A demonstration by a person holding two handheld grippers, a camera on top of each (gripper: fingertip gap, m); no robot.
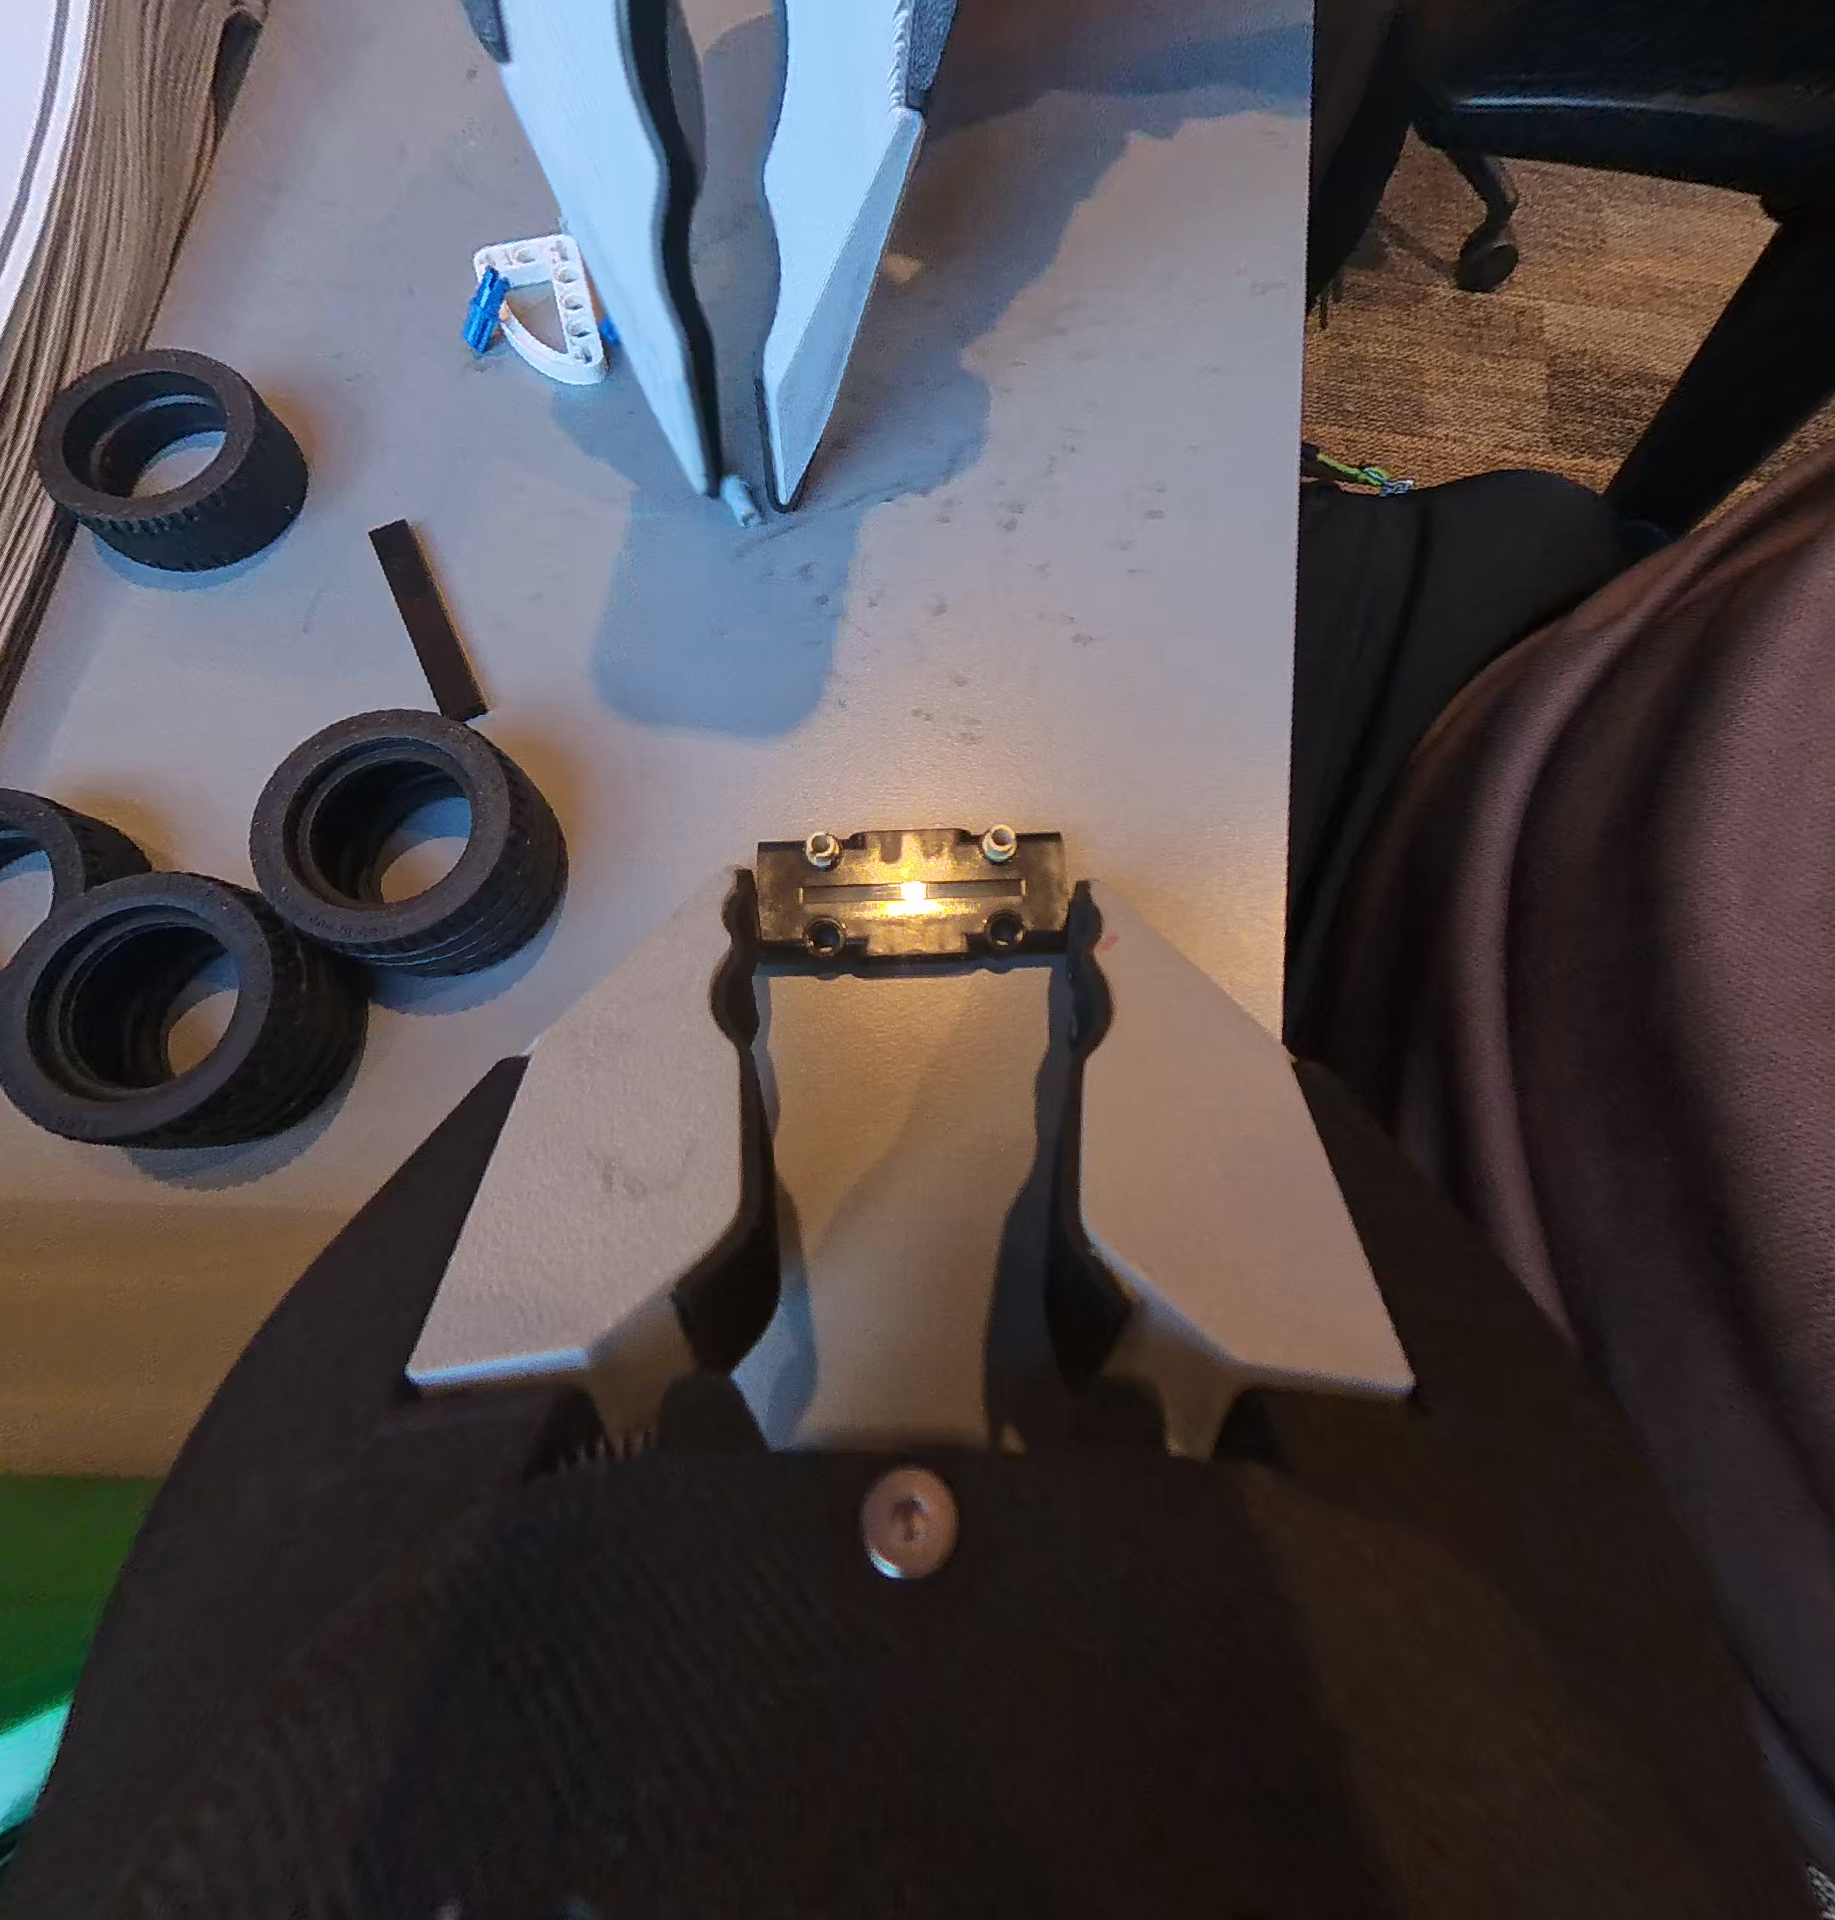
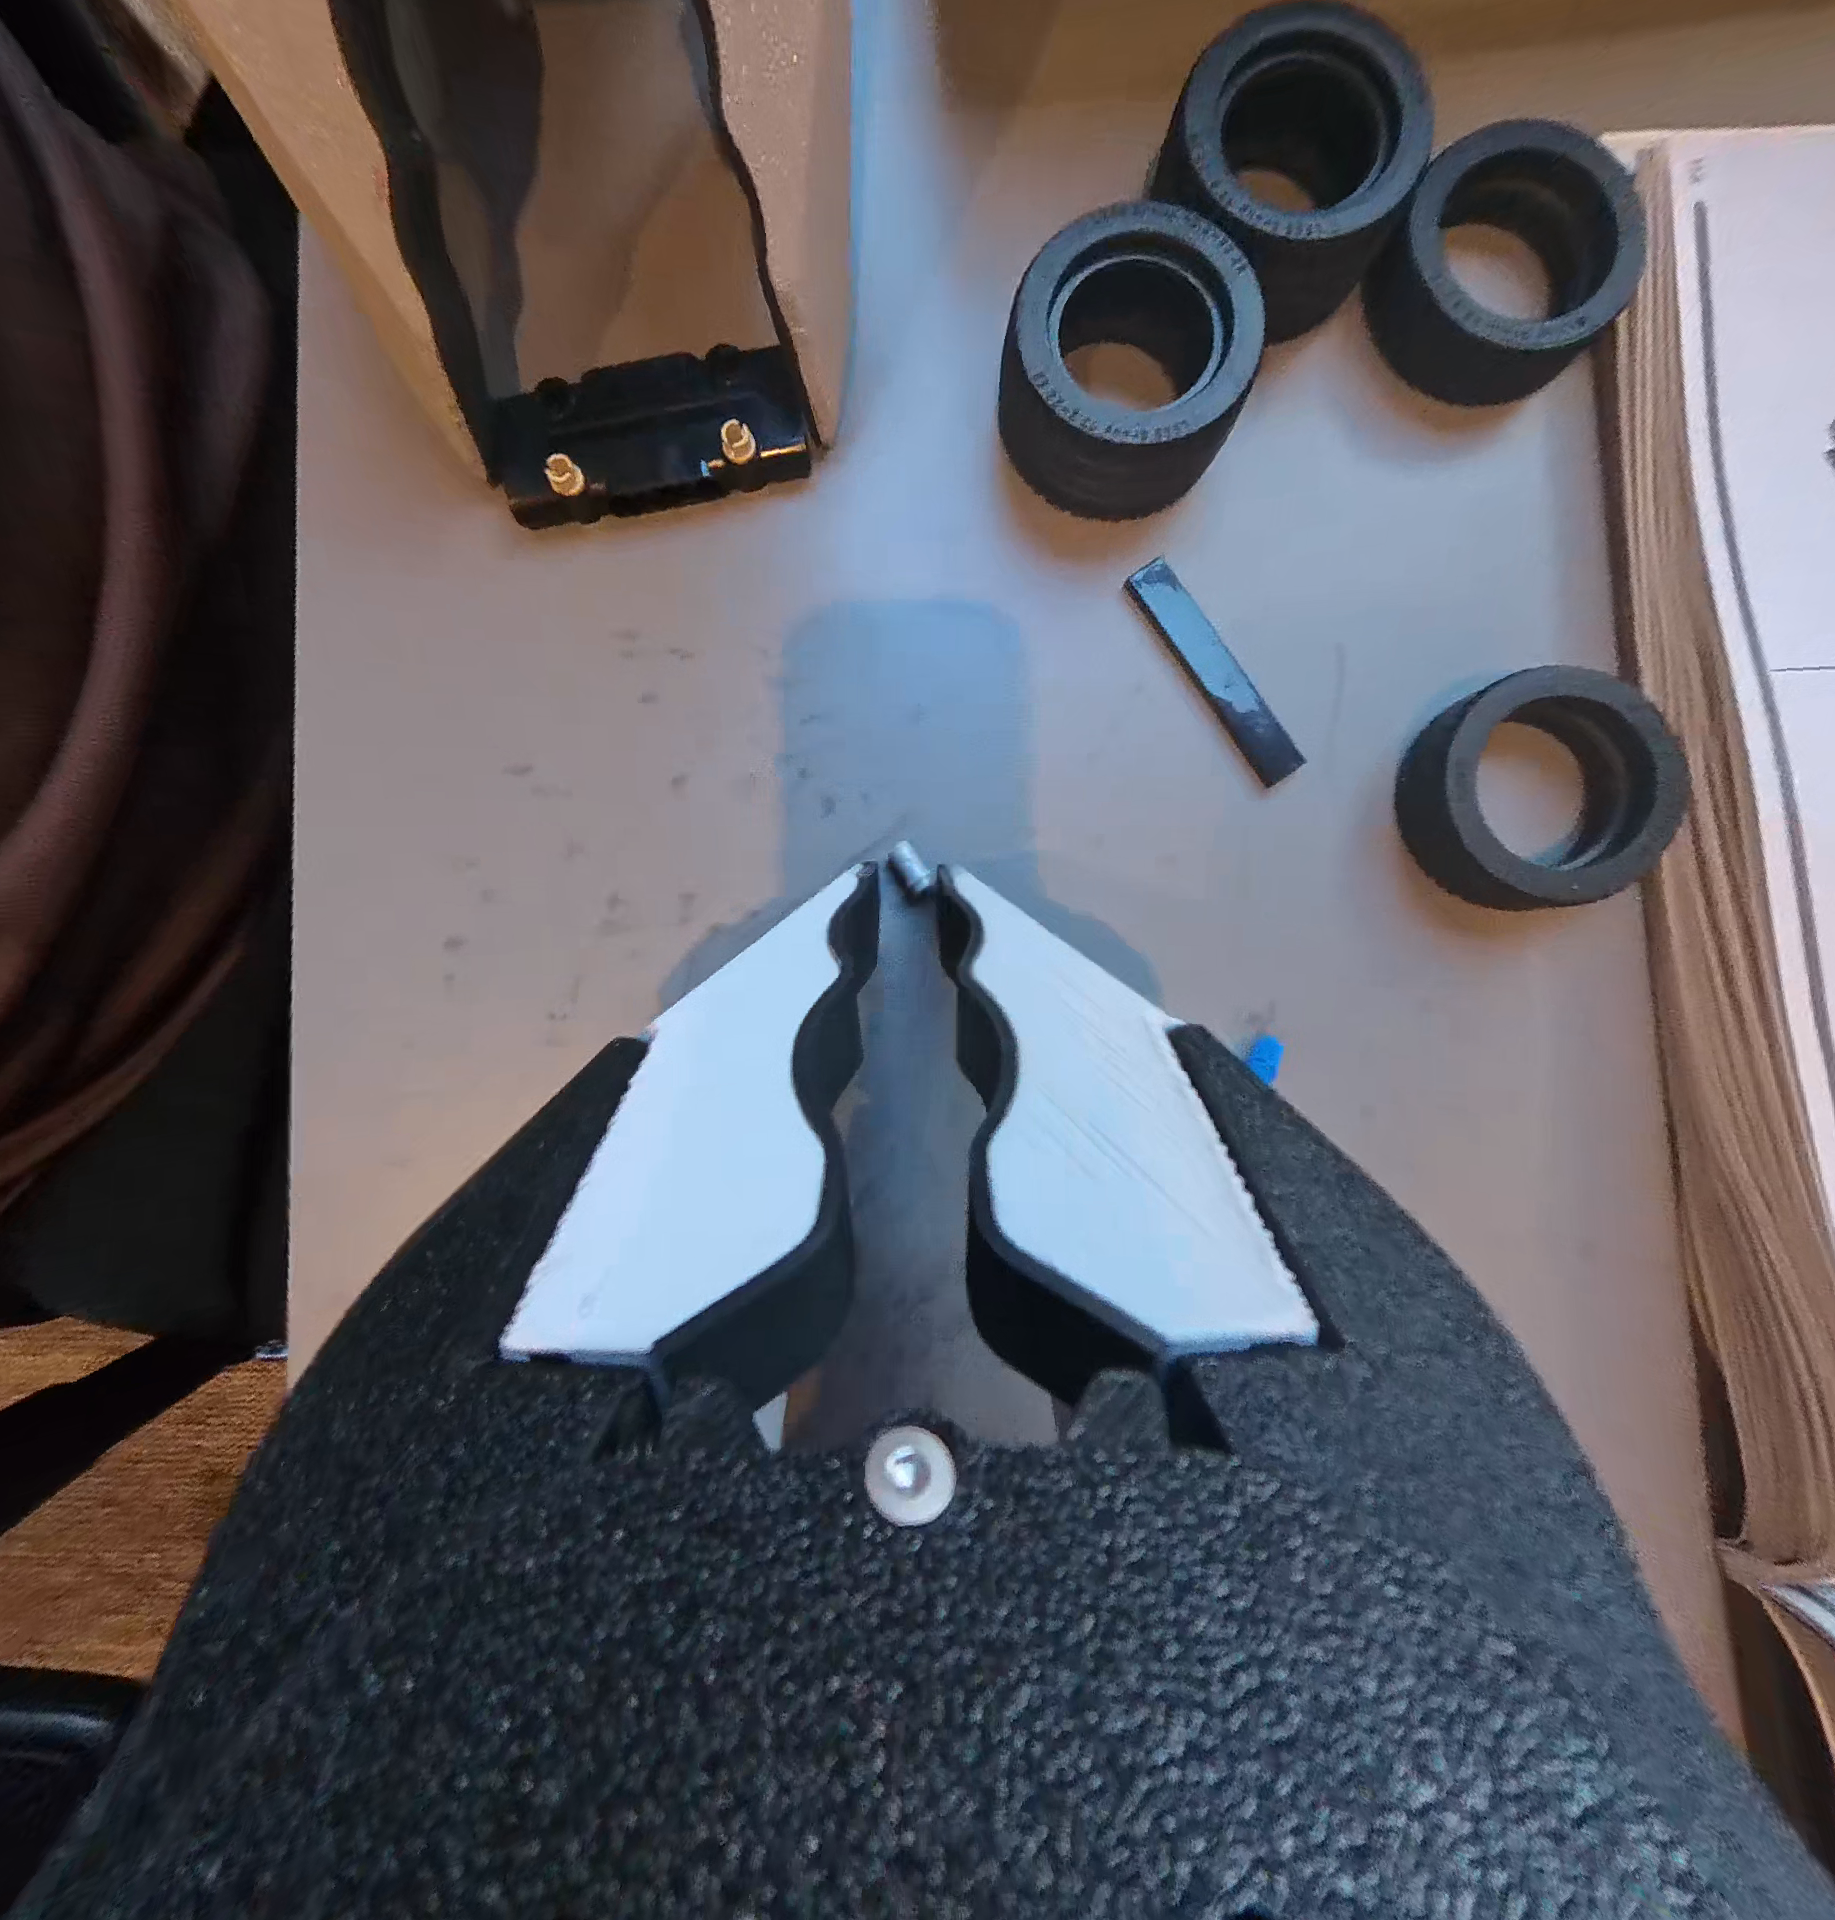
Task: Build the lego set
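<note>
My left gripper (image 1: pixel 908 920) is shut on a black Lego block (image 1: pixel 908 899) with two tan pins standing in it, held by its ends just above the grey table (image 1: pixel 1100 520). The block also shows in the right wrist view (image 2: pixel 653 447), at the far left. My right gripper (image 2: pixel 908 878) points down at the table with its jaws nearly closed around a small grey pin (image 2: pixel 907 865). In the left wrist view that gripper (image 1: pixel 747 499) and the pin (image 1: pixel 738 499) sit beyond the block.
Several black tyres (image 1: pixel 409 836) (image 2: pixel 1131 353) lie loose. Among them is a flat black tile (image 1: pixel 428 620) (image 2: pixel 1214 670). A white beam piece with blue pins (image 1: pixel 544 312) lies beside the right gripper. An instruction booklet (image 2: pixel 1765 727) borders the table. A person's brown-clad lap (image 1: pixel 1619 1039) is at the table edge. The flat black tile (image 2: pixel 1214 670) is about 6 cm from my right fingertips. Seen from the left wrist view (image 1: pixel 429 616) as well.
</note>
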